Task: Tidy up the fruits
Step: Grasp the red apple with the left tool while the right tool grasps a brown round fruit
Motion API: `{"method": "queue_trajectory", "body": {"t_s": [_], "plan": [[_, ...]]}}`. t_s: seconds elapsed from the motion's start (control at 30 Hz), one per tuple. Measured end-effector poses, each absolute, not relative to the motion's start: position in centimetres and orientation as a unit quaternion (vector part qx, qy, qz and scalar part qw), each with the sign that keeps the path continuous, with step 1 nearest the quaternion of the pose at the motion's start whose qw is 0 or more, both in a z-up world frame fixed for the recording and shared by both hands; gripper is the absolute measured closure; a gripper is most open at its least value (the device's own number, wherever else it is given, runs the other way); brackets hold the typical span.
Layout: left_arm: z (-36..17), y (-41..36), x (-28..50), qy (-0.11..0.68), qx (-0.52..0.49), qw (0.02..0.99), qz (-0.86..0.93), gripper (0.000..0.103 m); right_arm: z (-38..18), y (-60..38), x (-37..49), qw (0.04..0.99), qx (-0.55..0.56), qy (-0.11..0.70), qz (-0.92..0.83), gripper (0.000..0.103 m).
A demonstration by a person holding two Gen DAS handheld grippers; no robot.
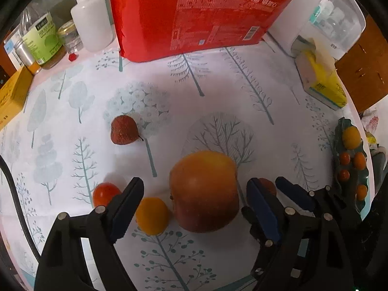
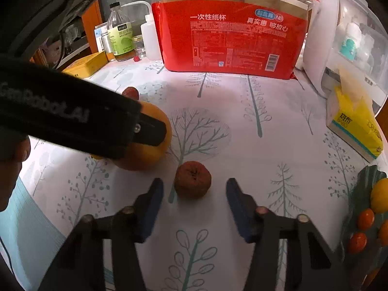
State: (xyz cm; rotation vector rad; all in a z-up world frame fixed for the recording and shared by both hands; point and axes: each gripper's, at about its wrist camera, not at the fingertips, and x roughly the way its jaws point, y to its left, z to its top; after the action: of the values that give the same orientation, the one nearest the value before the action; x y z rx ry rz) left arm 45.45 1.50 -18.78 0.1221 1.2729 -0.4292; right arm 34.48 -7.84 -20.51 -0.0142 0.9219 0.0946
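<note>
Closest in, both claws are down low over the tablecloth (image 1: 218,92) and each has a fruit lined up. The left gripper (image 1: 195,194) stands wide open around the big apple (image 1: 205,191), with the pads on either side and not visibly pressing on it. The small yellow fruit (image 1: 152,215) sits just beside the apple, right next to the left finger, and a red cherry tomato (image 1: 105,192) is just outside that finger. So the obvious risk is that when the jaws close, the finger shoves the yellow one or traps it against the apple, and something rolls off.

The right gripper (image 2: 194,203) is open too, its jaws either side of the brown wrinkly fruit (image 2: 192,179) with gaps on both sides, nothing gripped. That fruit is round and loose, so an off-centre squeeze could pop it forward, I reckon.

The bigger worry is that the two grippers are working right next to each other. In the left view the right one's blue finger is just beside the left one's, so lifting both at once could end in a clash.

Further right, the dark leaf-shaped dish (image 1: 339,131) already holds several small fruits. It looks shallow, so a careless drop might knock them out.

Further back, a lychee (image 1: 124,129) still waits alone, well before the red cup package (image 1: 194,12).
</note>
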Motion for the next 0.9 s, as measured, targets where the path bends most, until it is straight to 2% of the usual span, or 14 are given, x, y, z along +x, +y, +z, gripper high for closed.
{"method": "queue_trajectory", "body": {"t_s": [0.13, 0.23, 0.33, 0.9], "plan": [[-19.5, 1.5, 45.7, 0.599, 0.046, 0.775, -0.196, 0.03, -20.9, -8.0, 34.7, 0.894, -0.003, 0.446, 0.052, 0.06], [-19.8, 1.5, 45.9, 0.6, 0.042, 0.774, -0.198, 0.034, -20.9, -7.9, 34.8, 0.895, -0.008, 0.442, 0.056, 0.064], [-20.0, 1.5, 46.0, 0.604, 0.025, 0.769, -0.208, 0.044, -20.9, -7.7, 34.7, 0.896, -0.011, 0.441, 0.059, 0.07], [-19.5, 2.2, 42.6, 0.593, -0.004, 0.781, -0.196, 0.045, -19.6, -7.5, 31.6, 0.894, 0.034, 0.444, 0.057, 0.072]]}}
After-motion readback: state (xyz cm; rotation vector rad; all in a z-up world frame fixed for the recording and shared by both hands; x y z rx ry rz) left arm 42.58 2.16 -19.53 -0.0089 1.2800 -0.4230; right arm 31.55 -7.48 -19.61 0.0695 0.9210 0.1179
